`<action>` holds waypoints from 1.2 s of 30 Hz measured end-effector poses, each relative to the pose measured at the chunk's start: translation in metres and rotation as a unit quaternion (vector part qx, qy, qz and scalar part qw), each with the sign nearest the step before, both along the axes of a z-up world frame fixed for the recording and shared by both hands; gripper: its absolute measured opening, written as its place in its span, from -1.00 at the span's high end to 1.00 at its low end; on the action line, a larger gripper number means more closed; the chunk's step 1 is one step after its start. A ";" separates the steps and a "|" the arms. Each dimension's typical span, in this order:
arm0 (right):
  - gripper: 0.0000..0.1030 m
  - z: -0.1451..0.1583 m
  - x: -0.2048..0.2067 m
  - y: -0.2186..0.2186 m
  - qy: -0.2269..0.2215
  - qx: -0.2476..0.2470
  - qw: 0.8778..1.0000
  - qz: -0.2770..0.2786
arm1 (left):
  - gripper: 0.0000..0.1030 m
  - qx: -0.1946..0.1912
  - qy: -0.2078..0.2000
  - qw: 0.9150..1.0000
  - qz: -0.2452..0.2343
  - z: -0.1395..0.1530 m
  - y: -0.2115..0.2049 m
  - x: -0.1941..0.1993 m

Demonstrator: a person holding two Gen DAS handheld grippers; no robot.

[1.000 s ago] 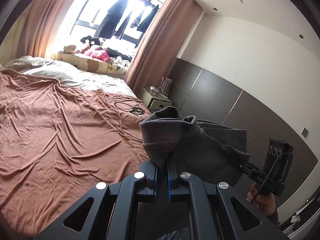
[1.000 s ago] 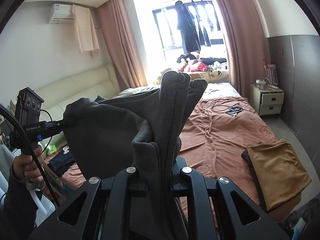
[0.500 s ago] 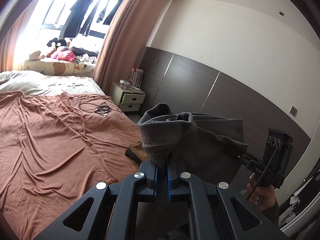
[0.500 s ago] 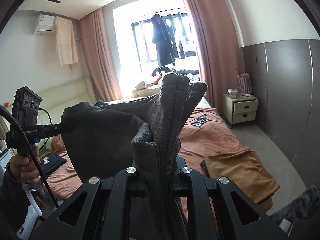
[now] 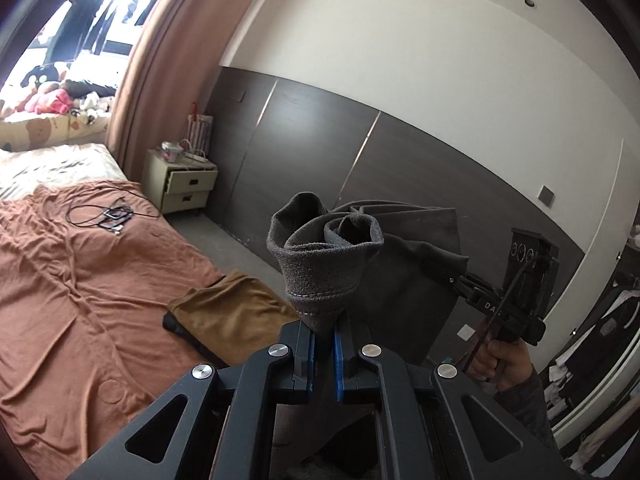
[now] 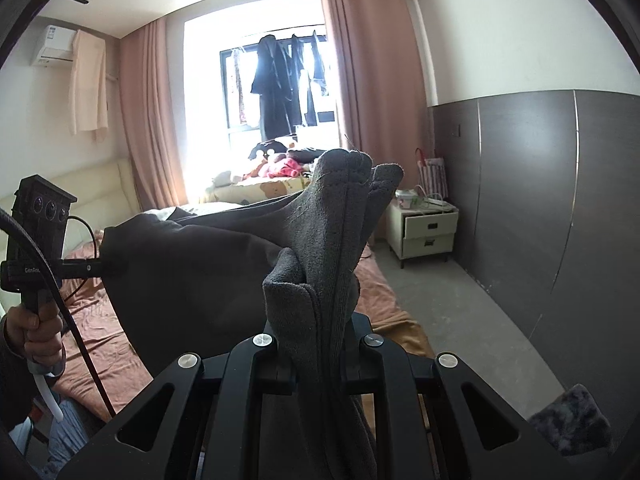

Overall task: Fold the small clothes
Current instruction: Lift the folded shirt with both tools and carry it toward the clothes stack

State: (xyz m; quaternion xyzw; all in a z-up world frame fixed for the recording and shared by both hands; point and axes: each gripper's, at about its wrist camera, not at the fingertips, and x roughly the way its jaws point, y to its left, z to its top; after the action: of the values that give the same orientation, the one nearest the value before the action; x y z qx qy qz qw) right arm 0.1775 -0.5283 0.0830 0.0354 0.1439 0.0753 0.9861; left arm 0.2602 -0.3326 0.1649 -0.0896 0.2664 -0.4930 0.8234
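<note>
A dark grey fleece garment [image 5: 328,264] hangs stretched in the air between both grippers, above the bed's foot end. My left gripper [image 5: 323,330] is shut on one bunched corner of it. My right gripper [image 6: 320,344] is shut on the other bunched corner [image 6: 332,240]. In the left wrist view the right gripper [image 5: 460,282] shows at the right, pinching the cloth. In the right wrist view the left gripper [image 6: 100,267] shows at the left, pinching the cloth. The garment's lower part is hidden behind the gripper bodies.
A bed with a rust-brown cover [image 5: 60,280] lies below left. A folded tan garment on a dark one [image 5: 228,312] lies at its corner. A cream nightstand [image 5: 180,184] stands by the dark wall panels [image 5: 360,152]. Cables [image 5: 108,216] lie on the bed.
Both grippers have swung to the right with the garment held between them; the window has slid left and the dark wall and nightstand have come into view. Both grips are unchanged.
</note>
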 end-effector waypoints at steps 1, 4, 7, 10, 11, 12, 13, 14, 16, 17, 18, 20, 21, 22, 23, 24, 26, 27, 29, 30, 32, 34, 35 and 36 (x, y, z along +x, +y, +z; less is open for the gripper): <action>0.80 0.000 0.001 0.001 0.001 -0.002 1.000 -0.006 | 0.86 -0.001 0.001 1.000 -0.010 -0.001 -0.011 0.005; 0.81 -0.002 0.003 0.005 0.006 -0.018 0.999 -0.027 | 0.86 -0.003 0.010 0.999 -0.039 -0.007 -0.039 0.015; 0.81 -0.004 0.004 0.012 0.015 -0.032 0.998 -0.045 | 0.86 -0.005 0.020 0.998 -0.066 -0.015 -0.063 0.027; 0.81 -0.006 0.006 0.017 0.024 -0.032 0.997 -0.059 | 0.86 -0.007 0.028 0.996 -0.089 -0.023 -0.085 0.038; 0.81 -0.008 0.007 0.019 0.025 -0.030 0.997 -0.063 | 0.86 -0.009 0.032 0.995 -0.095 -0.026 -0.091 0.042; 0.81 -0.008 0.008 0.022 0.026 -0.029 0.997 -0.066 | 0.86 -0.010 0.036 0.994 -0.100 -0.029 -0.096 0.046; 0.81 -0.010 0.009 0.024 0.029 -0.030 0.997 -0.070 | 0.86 -0.012 0.044 0.993 -0.105 -0.033 -0.102 0.050; 0.81 -0.011 0.011 0.029 0.032 -0.032 0.996 -0.073 | 0.86 -0.013 0.050 0.993 -0.109 -0.036 -0.109 0.056; 0.81 -0.013 0.014 0.035 0.037 -0.033 0.996 -0.079 | 0.86 -0.012 0.053 0.992 -0.115 -0.042 -0.117 0.061; 0.81 -0.013 0.017 0.039 0.039 -0.031 0.996 -0.081 | 0.87 -0.013 0.057 0.991 -0.118 -0.045 -0.121 0.066; 0.81 -0.014 0.021 0.044 0.041 -0.029 0.995 -0.083 | 0.87 -0.013 0.063 0.991 -0.119 -0.048 -0.123 0.070; 0.81 -0.015 0.028 0.055 0.044 -0.028 0.995 -0.085 | 0.87 -0.012 0.067 0.991 -0.115 -0.052 -0.125 0.079; 0.81 -0.015 0.032 0.062 0.047 -0.028 0.995 -0.084 | 0.87 -0.013 0.071 0.991 -0.113 -0.054 -0.125 0.085; 0.81 -0.014 0.036 0.070 0.049 -0.028 0.995 -0.083 | 0.87 -0.015 0.077 0.991 -0.110 -0.056 -0.127 0.090; 0.81 -0.013 0.040 0.077 0.050 -0.028 0.995 -0.082 | 0.87 -0.018 0.081 0.991 -0.108 -0.057 -0.127 0.096; 0.81 -0.012 0.045 0.086 0.051 -0.028 0.995 -0.080 | 0.87 -0.020 0.082 0.991 -0.106 -0.059 -0.127 0.101; 0.81 -0.010 0.054 0.104 0.058 -0.028 0.995 -0.080 | 0.87 -0.020 0.084 0.991 -0.101 -0.062 -0.129 0.112; 0.81 -0.009 0.059 0.113 0.060 -0.028 0.995 -0.078 | 0.87 -0.020 0.085 0.991 -0.098 -0.064 -0.129 0.116; 0.81 -0.008 0.068 0.130 0.067 -0.030 0.995 -0.073 | 0.87 -0.019 0.088 0.992 -0.091 -0.067 -0.129 0.126; 0.81 -0.008 0.073 0.140 0.071 -0.031 0.994 -0.072 | 0.87 -0.018 0.090 0.992 -0.086 -0.070 -0.128 0.133; 0.81 -0.008 0.085 0.154 0.080 -0.033 0.994 -0.073 | 0.87 -0.018 0.097 0.992 -0.074 -0.078 -0.128 0.151; 0.81 -0.009 0.099 0.169 0.089 -0.034 0.993 -0.074 | 0.87 -0.018 0.109 0.992 -0.061 -0.089 -0.126 0.168; 0.81 -0.010 0.106 0.174 0.094 -0.034 0.992 -0.074 | 0.87 -0.018 0.115 0.992 -0.056 -0.094 -0.126 0.176; 0.81 -0.011 0.115 0.183 0.099 -0.035 0.992 -0.073 | 0.87 -0.016 0.120 0.991 -0.051 -0.099 -0.126 0.184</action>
State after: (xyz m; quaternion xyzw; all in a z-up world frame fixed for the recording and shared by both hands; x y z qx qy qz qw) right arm 0.2921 -0.3454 0.0718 0.0184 0.2406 -0.0058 0.9704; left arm 0.4445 -0.4584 0.0660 -0.1478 0.3593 -0.5246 0.7576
